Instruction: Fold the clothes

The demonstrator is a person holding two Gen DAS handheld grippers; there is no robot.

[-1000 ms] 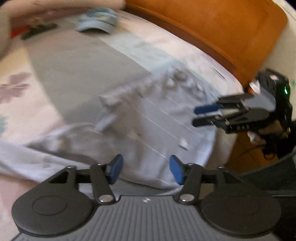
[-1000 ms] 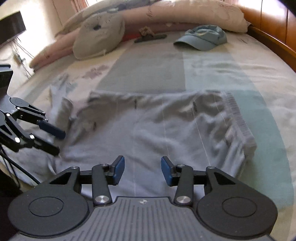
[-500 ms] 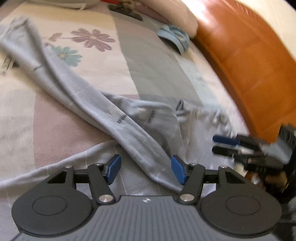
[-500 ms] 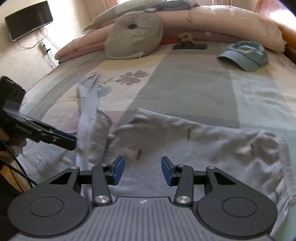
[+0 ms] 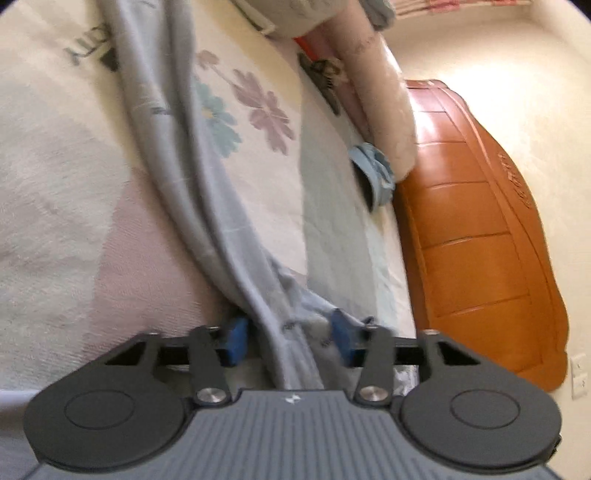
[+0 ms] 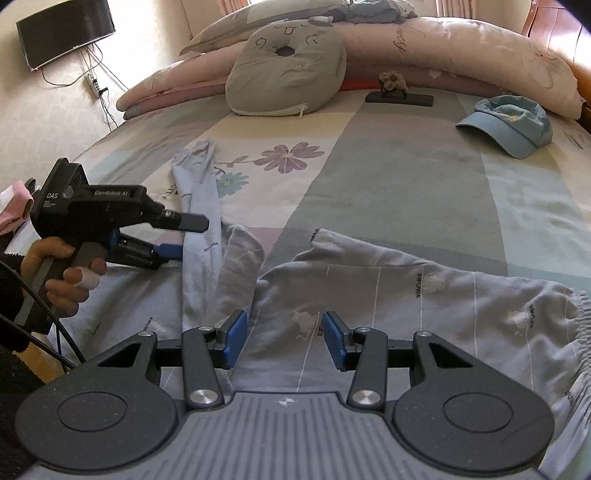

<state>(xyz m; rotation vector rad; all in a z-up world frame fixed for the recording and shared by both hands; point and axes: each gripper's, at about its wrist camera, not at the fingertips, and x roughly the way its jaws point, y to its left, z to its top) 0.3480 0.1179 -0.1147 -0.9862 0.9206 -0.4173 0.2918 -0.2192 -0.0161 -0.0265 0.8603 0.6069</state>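
Note:
Light blue-grey trousers (image 6: 406, 295) with thin white lines lie spread on the bed, the elastic waistband (image 6: 578, 332) at the right. One leg (image 6: 201, 229) is twisted into a narrow strip that runs away toward the pillows. My left gripper (image 6: 183, 236), held in a hand, is turned on its side and stands open, its jaws either side of that strip. In the left wrist view the leg (image 5: 207, 192) passes between the open left gripper (image 5: 289, 341). My right gripper (image 6: 284, 339) hovers open just above the trousers' crotch, holding nothing.
A blue cap (image 6: 513, 123) lies at the far right. A grey cushion (image 6: 288, 74), a long pink pillow (image 6: 461, 48) and a dark phone (image 6: 399, 98) are at the head. The orange wooden bed frame (image 5: 480, 240) borders the right side. A wall TV (image 6: 66, 31) hangs at the left.
My left gripper has swung left, rolled onto its side and closed in around the twisted leg. The right gripper has turned left, from the waistband to the crotch.

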